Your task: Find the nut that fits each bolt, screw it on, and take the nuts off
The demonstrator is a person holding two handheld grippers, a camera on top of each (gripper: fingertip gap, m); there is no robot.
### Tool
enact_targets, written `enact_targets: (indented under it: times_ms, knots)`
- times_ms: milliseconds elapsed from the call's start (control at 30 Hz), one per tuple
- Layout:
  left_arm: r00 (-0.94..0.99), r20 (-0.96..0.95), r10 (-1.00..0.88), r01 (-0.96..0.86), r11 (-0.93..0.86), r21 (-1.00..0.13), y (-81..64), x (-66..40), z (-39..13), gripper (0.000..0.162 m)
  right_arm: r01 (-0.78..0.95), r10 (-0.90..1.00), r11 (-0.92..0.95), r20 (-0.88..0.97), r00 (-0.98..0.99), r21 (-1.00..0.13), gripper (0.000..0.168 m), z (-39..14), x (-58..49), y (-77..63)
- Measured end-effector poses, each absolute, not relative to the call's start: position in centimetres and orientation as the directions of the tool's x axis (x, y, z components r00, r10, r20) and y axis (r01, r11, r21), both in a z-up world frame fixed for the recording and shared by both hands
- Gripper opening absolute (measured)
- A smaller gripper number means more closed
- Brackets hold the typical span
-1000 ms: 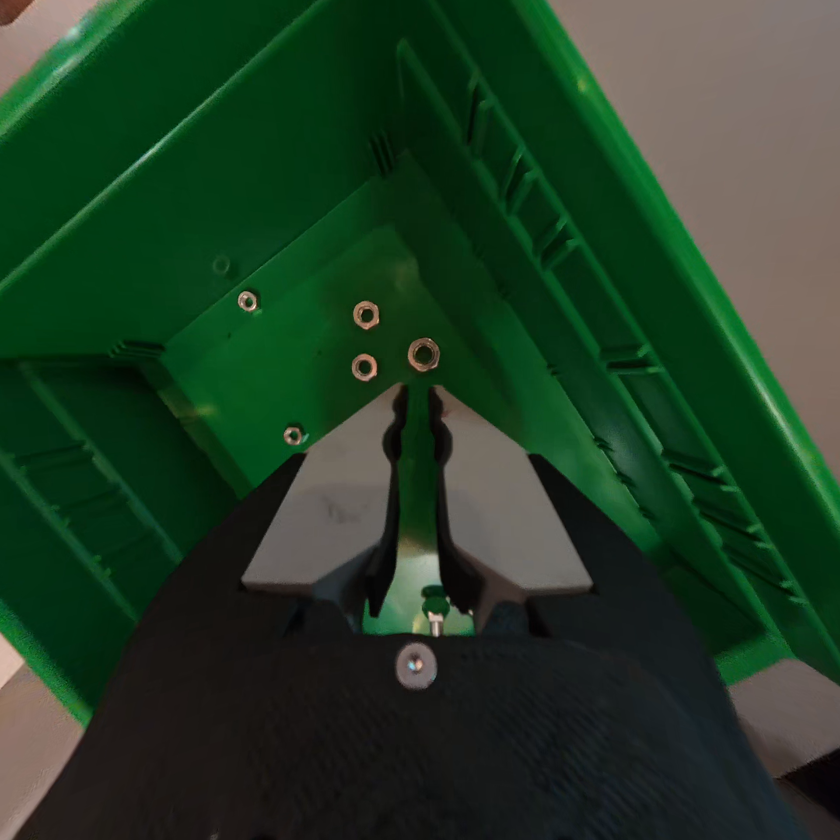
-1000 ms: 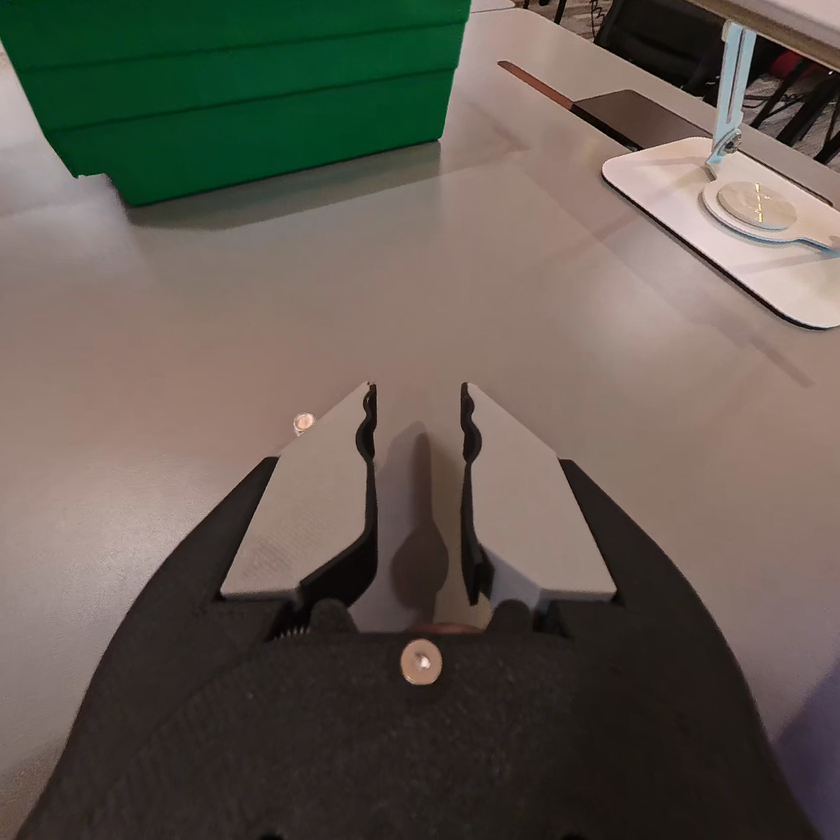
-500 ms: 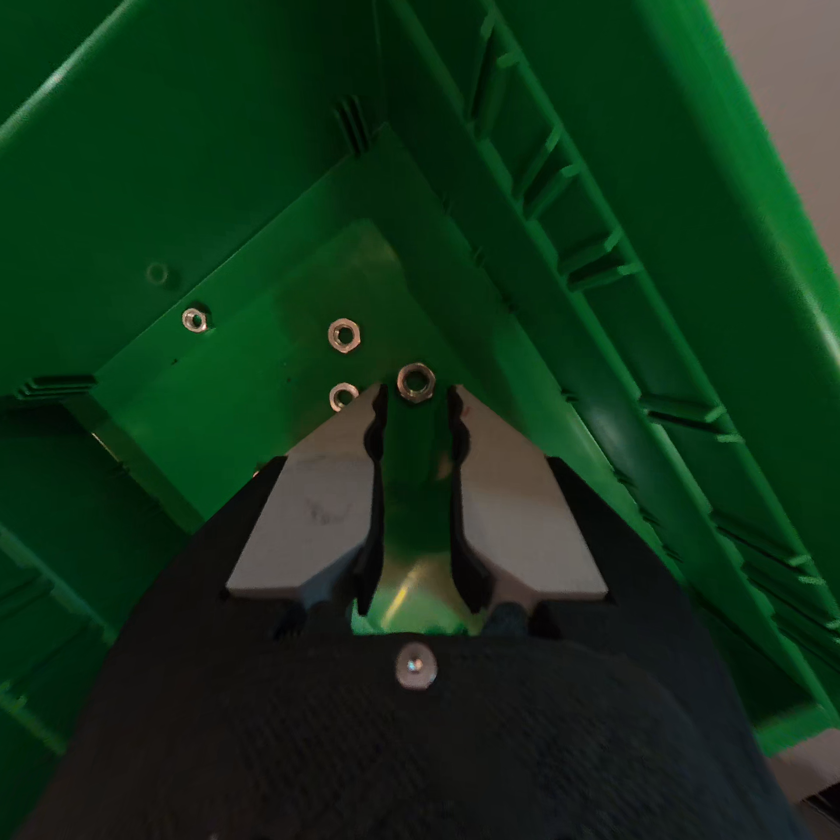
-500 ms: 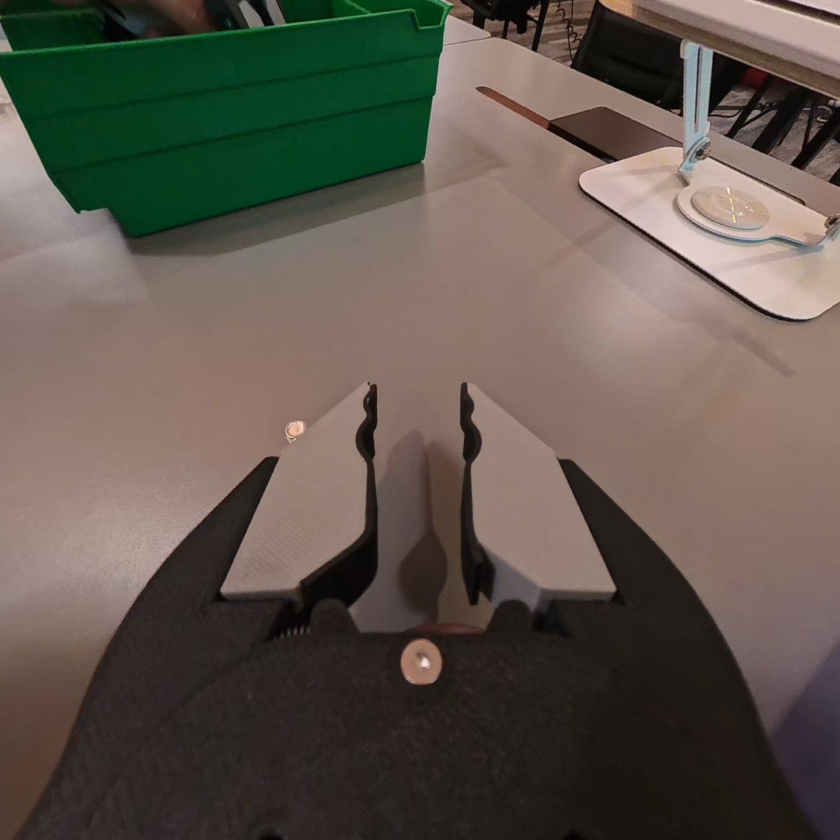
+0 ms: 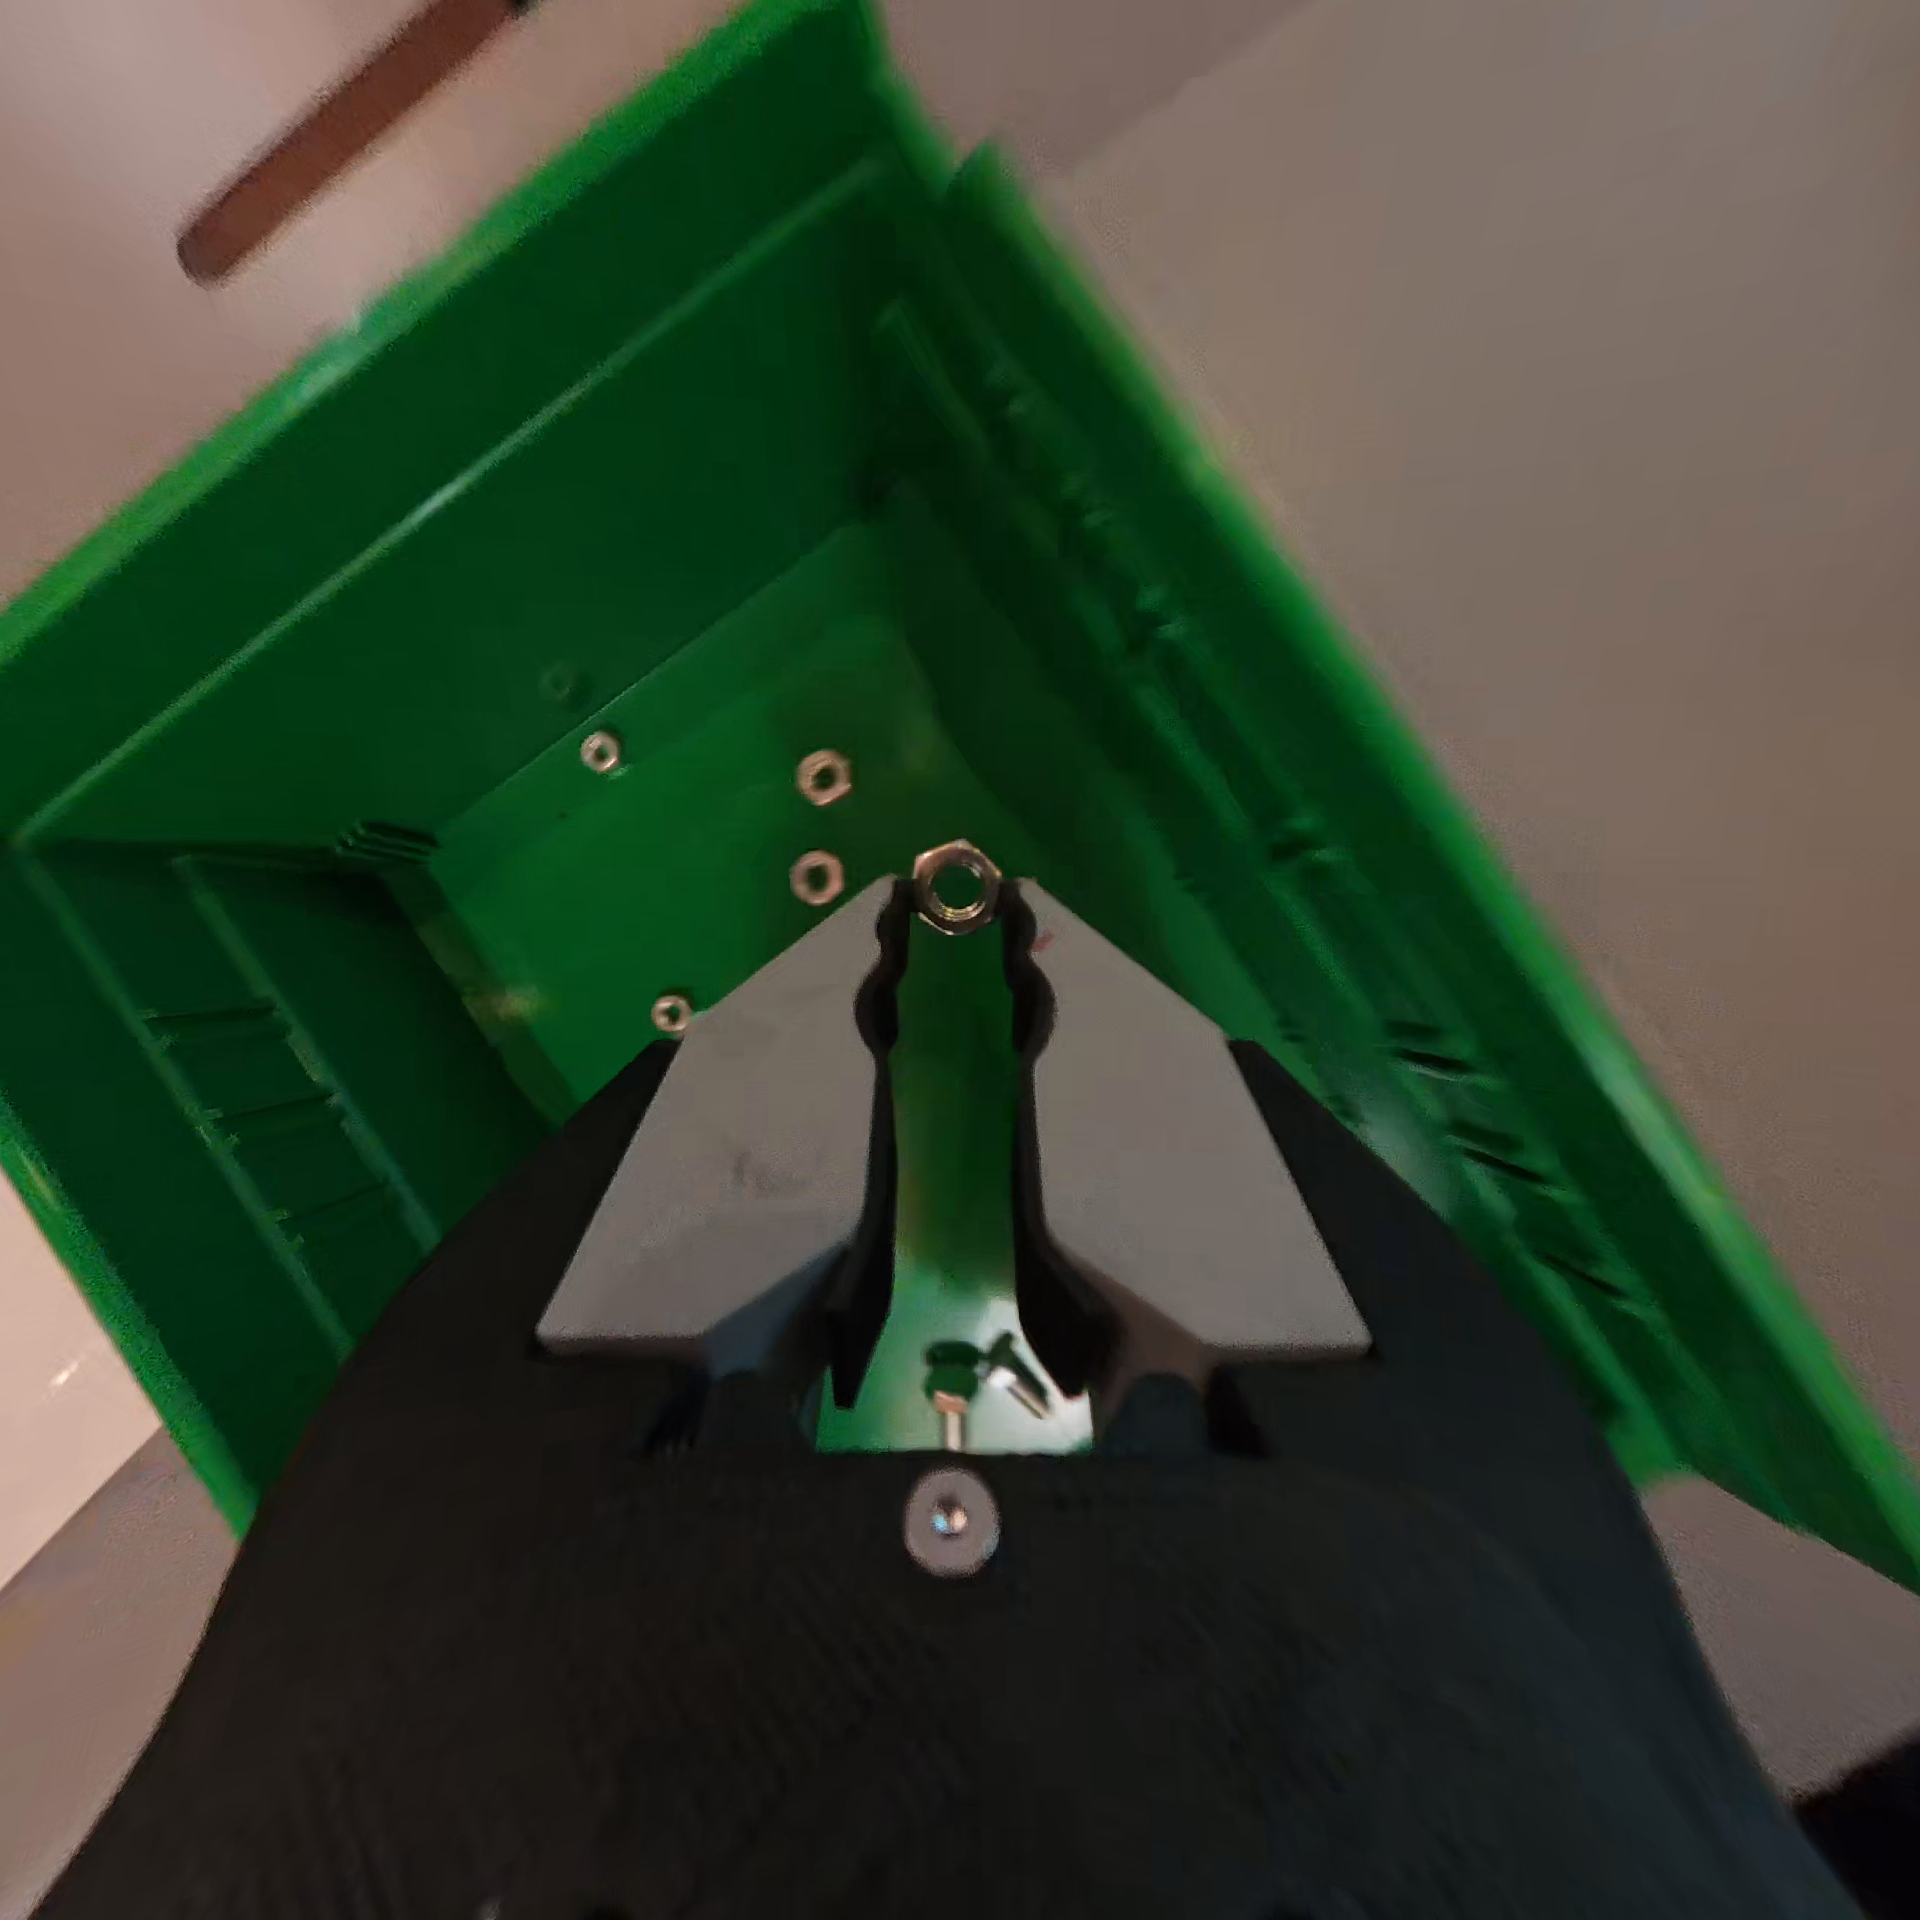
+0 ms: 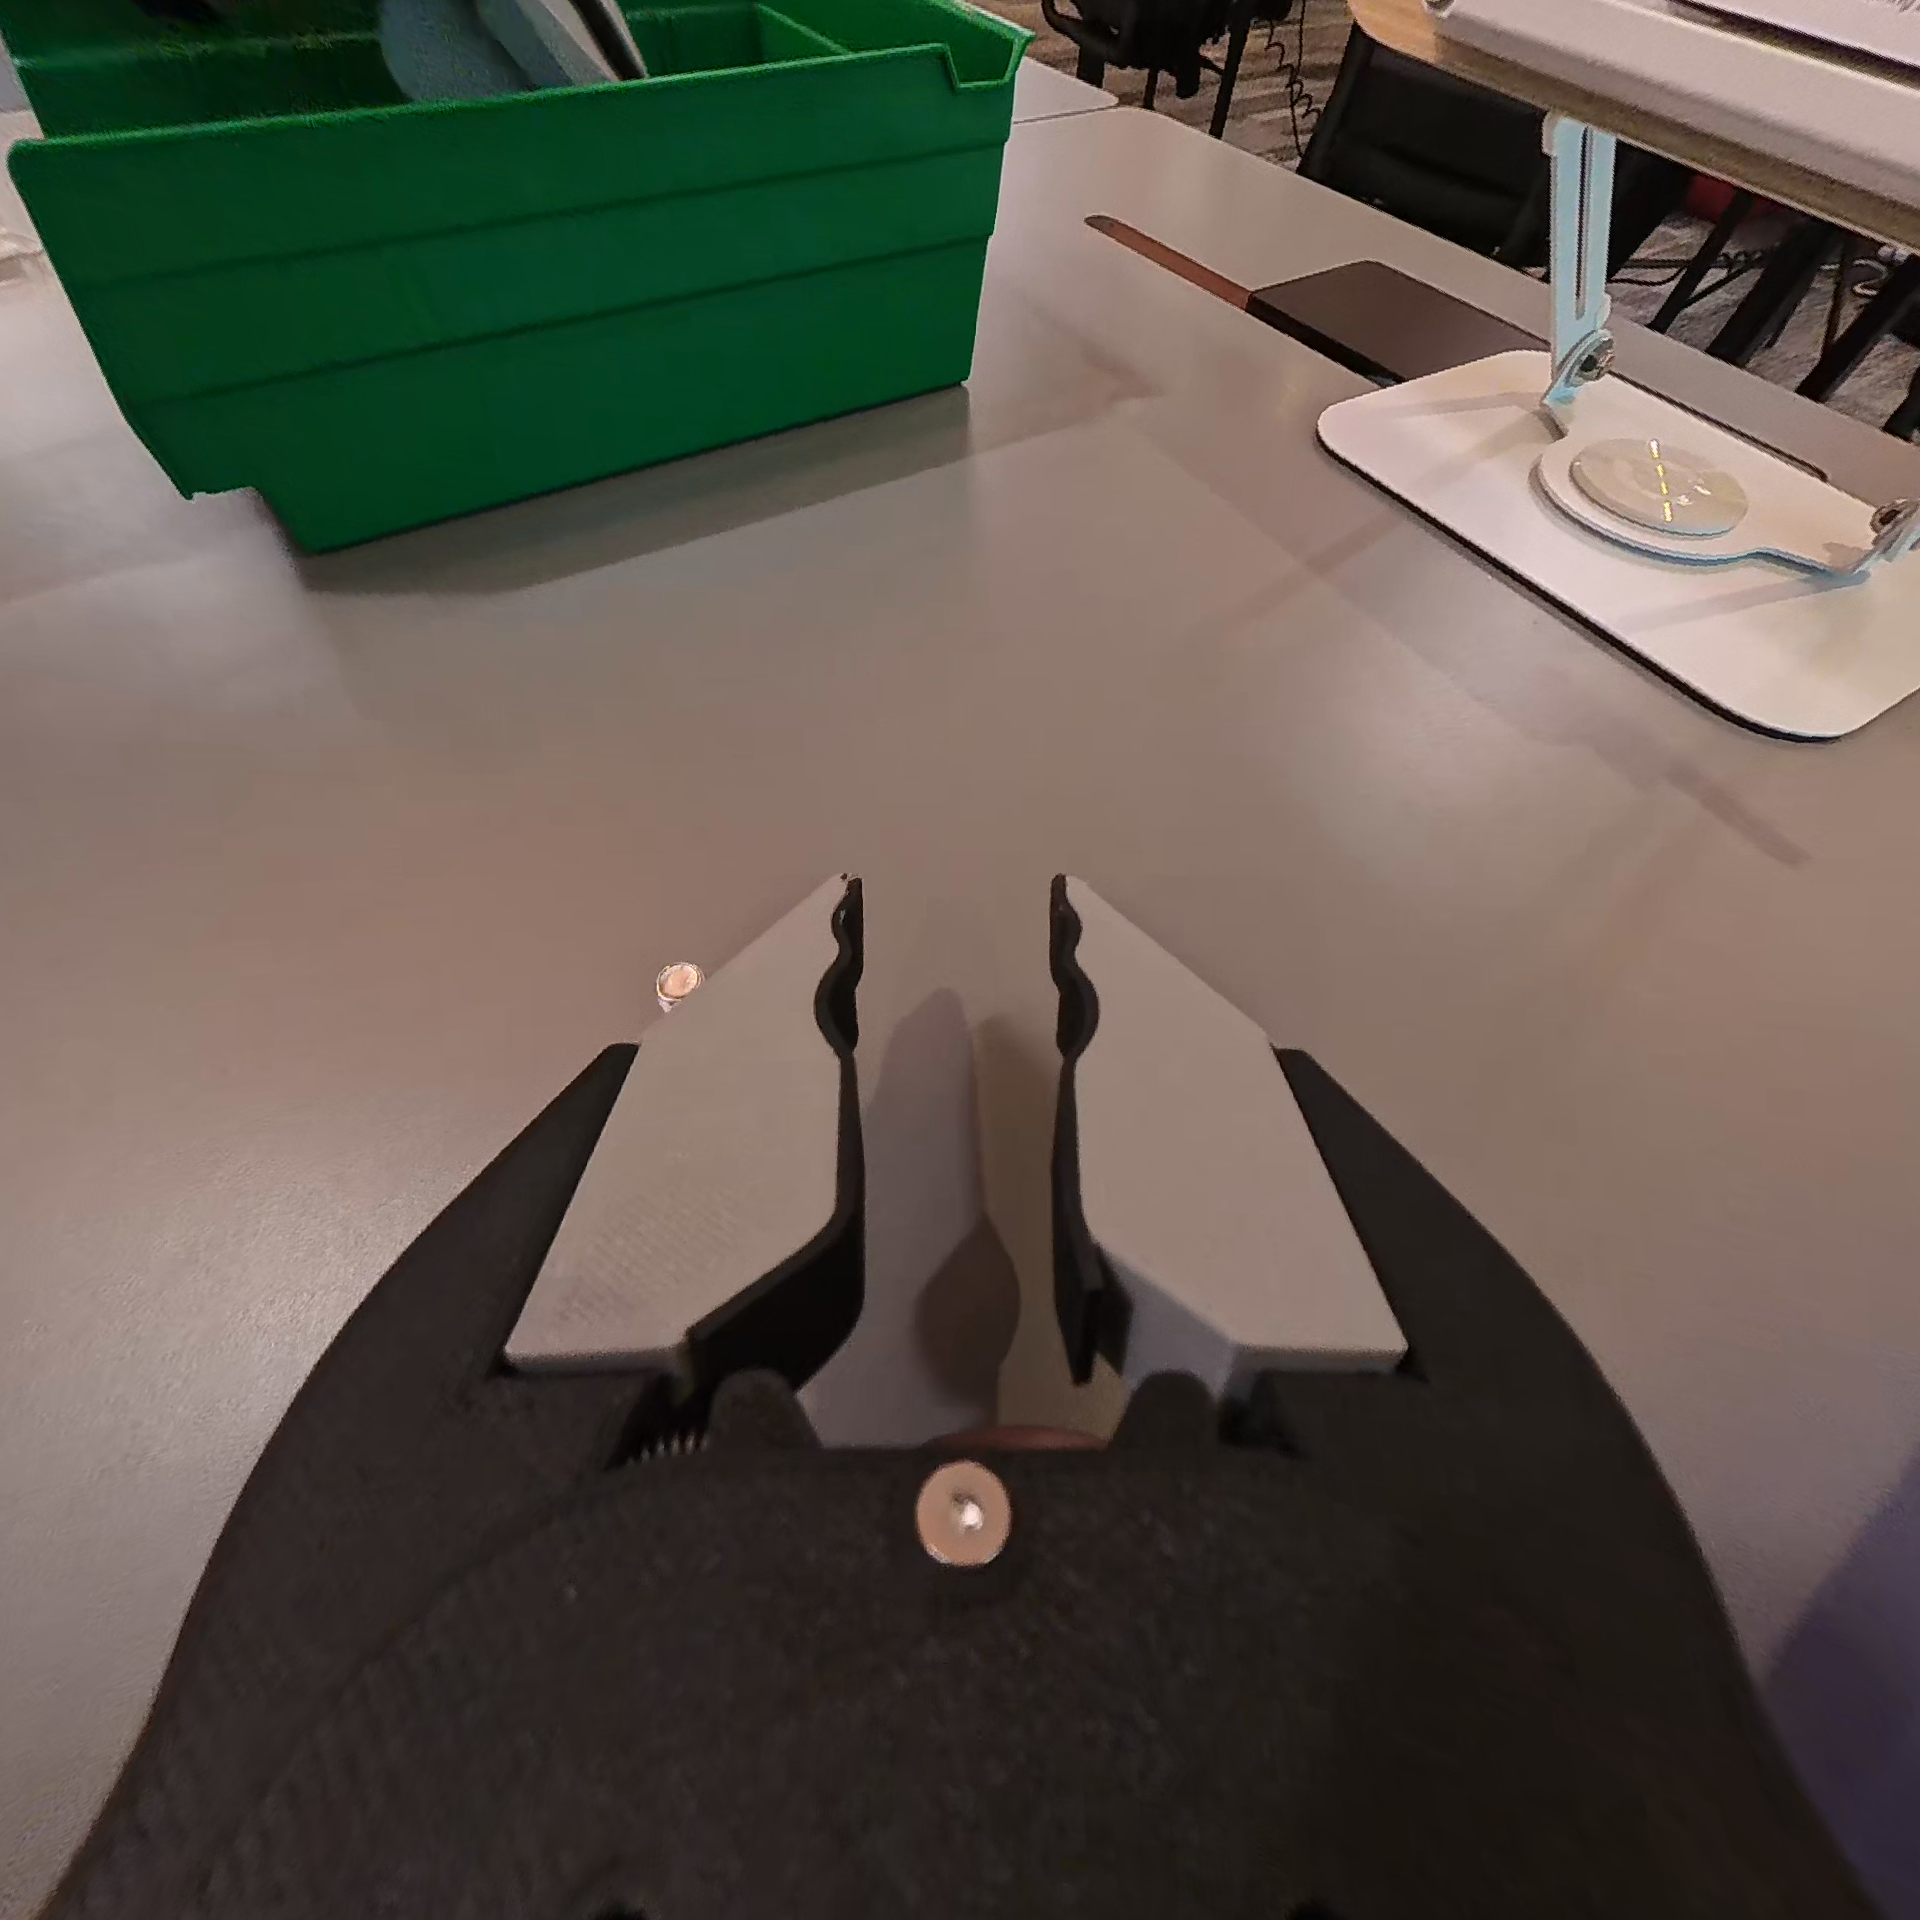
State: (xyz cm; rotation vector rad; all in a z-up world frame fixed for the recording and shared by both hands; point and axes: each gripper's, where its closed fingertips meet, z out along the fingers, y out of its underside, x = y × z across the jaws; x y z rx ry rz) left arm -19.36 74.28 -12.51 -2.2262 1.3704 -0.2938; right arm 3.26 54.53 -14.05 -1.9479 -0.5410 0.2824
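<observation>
A: Okay, green bin (image 5: 665, 436) contents?
B: Four small nuts (image 5: 814, 879) loose on bin floor, far-left of tips. Two bolts (image 5: 954, 1390) lying near, seen through gap at finger bases.
A: Left gripper (image 5: 954, 902)?
B: Clamped on large nut (image 5: 954, 889), pinched at very tips, hole facing camera, over bin floor.
A: Right gripper (image 6: 954, 904)?
B: Fingers apart, holding nothing, low over grey table (image 6: 1195, 790). Small bolt (image 6: 677, 983) standing just left of left finger.
A: Surface, room?
B: Bin far left on table, blurred grey-blue shape inside. White stand base (image 6: 1621, 540) far right, dark panel (image 6: 1371, 317) beyond. Chair legs, cables far back.
</observation>
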Motion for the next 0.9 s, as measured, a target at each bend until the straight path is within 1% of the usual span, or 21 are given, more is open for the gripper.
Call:
enact_targets:
  times_ms: [100, 200, 267, 333, 467, 567, 633, 733, 833, 900]
  knots:
    - [0.383, -0.070, -0.921, -0.752, -0.267, -0.603, 69.6, -17.0, -8.6, 0.015, 0.247, 0.477, -0.354, 0.054, 0.877, -0.902, 0.032, -14.0, 3.7, 54.6]
    - [0.190, -0.066, -0.980, -0.754, -0.103, -0.648, 62.0, -12.8, -6.0, 0.016, 0.248, 0.451, -0.346, 0.071, 0.890, -0.905, 0.031, -13.5, 4.4, 54.7]
    - [0.062, -0.028, -0.998, -0.742, -0.028, -0.670, 56.7, -9.8, -5.9, 0.015, 0.228, 0.440, -0.338, 0.061, 0.896, -0.913, 0.031, -13.0, 4.7, 54.7]
    - [-0.040, -0.016, -0.999, -0.754, 0.041, -0.655, 52.4, -7.2, -7.3, 0.015, 0.216, 0.423, -0.331, 0.060, 0.904, -0.919, 0.031, -12.6, 5.2, 54.6]
    - [-0.118, -0.084, -0.989, -0.800, 0.145, -0.582, 48.8, -3.6, -11.2, 0.015, 0.179, 0.396, -0.317, 0.041, 0.917, -0.932, 0.030, -11.9, 6.2, 54.6]
    - [-0.190, 0.011, -0.982, -0.810, 0.150, -0.566, 45.4, -1.7, -13.5, 0.016, 0.158, 0.383, -0.310, 0.028, 0.923, -0.937, 0.030, -11.4, 6.7, 54.5]
    - [-0.218, 0.012, -0.976, -0.819, 0.176, -0.547, 43.9, -0.8, -15.1, 0.015, 0.149, 0.384, -0.302, 0.023, 0.923, -0.941, 0.030, -11.1, 6.7, 54.4]
    - [-0.215, -0.010, -0.977, -0.818, 0.186, -0.544, 42.6, 0.9, -16.9, 0.015, 0.146, 0.395, -0.291, 0.020, 0.918, -0.946, 0.030, -10.7, 6.4, 54.3]
    - [-0.167, 0.004, -0.986, -0.811, 0.135, -0.569, 42.3, 3.0, -17.9, 0.015, 0.160, 0.413, -0.292, 0.027, 0.910, -0.943, 0.030, -10.7, 5.9, 54.1]
    - [-0.131, -0.044, -0.990, -0.813, 0.132, -0.567, 43.2, 3.6, -18.7, 0.016, 0.179, 0.414, -0.294, 0.043, 0.909, -0.939, 0.030, -10.9, 5.8, 54.1]
